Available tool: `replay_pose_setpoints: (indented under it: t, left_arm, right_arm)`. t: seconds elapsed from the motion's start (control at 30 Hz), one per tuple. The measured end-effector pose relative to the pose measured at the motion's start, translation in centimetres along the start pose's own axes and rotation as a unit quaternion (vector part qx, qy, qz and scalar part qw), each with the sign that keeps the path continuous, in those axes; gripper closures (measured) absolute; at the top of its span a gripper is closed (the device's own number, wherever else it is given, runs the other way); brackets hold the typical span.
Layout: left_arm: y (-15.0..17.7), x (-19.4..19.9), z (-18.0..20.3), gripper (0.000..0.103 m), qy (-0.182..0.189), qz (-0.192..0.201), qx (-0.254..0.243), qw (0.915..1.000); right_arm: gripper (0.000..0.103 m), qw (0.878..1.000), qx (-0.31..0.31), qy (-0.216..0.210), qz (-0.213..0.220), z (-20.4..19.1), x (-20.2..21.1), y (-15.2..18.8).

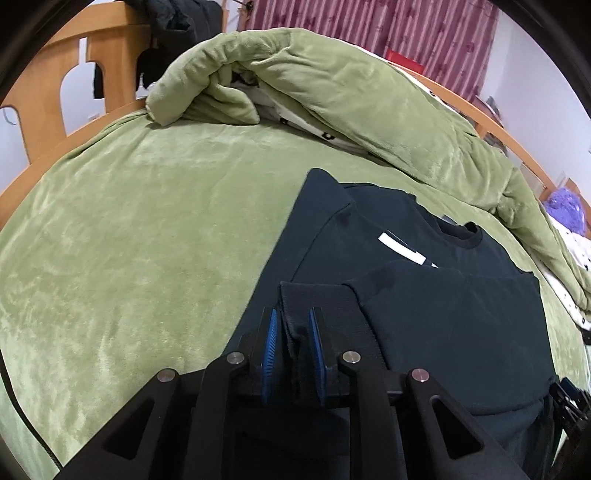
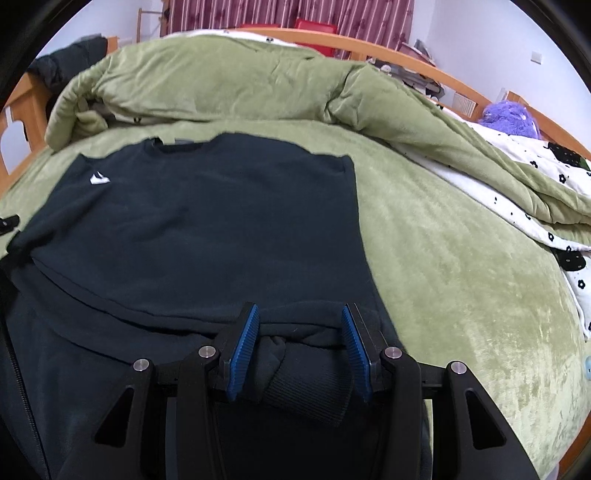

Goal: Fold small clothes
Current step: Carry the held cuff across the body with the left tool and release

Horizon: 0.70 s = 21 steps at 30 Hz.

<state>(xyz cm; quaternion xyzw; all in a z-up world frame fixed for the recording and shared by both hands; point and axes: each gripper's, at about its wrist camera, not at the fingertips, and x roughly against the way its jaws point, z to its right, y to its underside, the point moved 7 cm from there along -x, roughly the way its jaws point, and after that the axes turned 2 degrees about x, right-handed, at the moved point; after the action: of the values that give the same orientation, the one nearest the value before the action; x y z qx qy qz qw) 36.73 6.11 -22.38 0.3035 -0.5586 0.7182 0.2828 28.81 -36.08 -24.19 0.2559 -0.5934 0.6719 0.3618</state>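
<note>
A dark navy sweatshirt (image 1: 443,317) lies on the green bed cover (image 1: 129,240), collar toward the far side, with a white logo (image 1: 402,249) on the chest. A sleeve is folded across its body. My left gripper (image 1: 293,343) is shut on the ribbed cuff (image 1: 317,299) at the sweatshirt's near left. In the right wrist view the same sweatshirt (image 2: 192,229) spreads out ahead. My right gripper (image 2: 299,347) is shut on a bunched, ribbed-edged part of the sweatshirt (image 2: 295,369) that fills the gap between its blue pads (image 2: 242,350).
A rolled green quilt (image 1: 332,92) with a white flowered lining (image 2: 535,206) lies along the far side and right of the bed. The wooden bed frame (image 1: 48,92) rings it, with dark clothes (image 1: 173,18) hung on it. A purple plush (image 2: 511,118) sits at the far right.
</note>
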Motion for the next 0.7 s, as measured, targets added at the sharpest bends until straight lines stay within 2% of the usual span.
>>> replay_pose_setpoints:
  t: [0.03, 0.2, 0.33, 0.7]
  left_arm:
    - [0.0, 0.0, 0.2, 0.085, 0.001, 0.001, -0.006, 1.0000]
    - [0.3, 0.2, 1.3, 0.067, -0.008, 0.012, -0.043, 0.9990]
    - [0.6, 0.4, 1.9, 0.067, -0.012, 0.016, -0.066, 0.9976]
    - [1.3, 1.6, 0.7, 0.055, -0.018, 0.022, -0.068, 0.9973]
  right_arm:
    - [0.057, 1.000, 0.001, 0.002, -0.002, -0.1, -0.2, 0.2]
    - [0.055, 1.000, -0.006, 0.001, -0.004, -0.2, -1.0, 0.7]
    - [0.052, 1.000, -0.026, -0.010, -0.006, 0.2, -1.5, 1.0]
    - [0.052, 0.999, -0.048, -0.021, -0.008, 0.3, -1.2, 1.3]
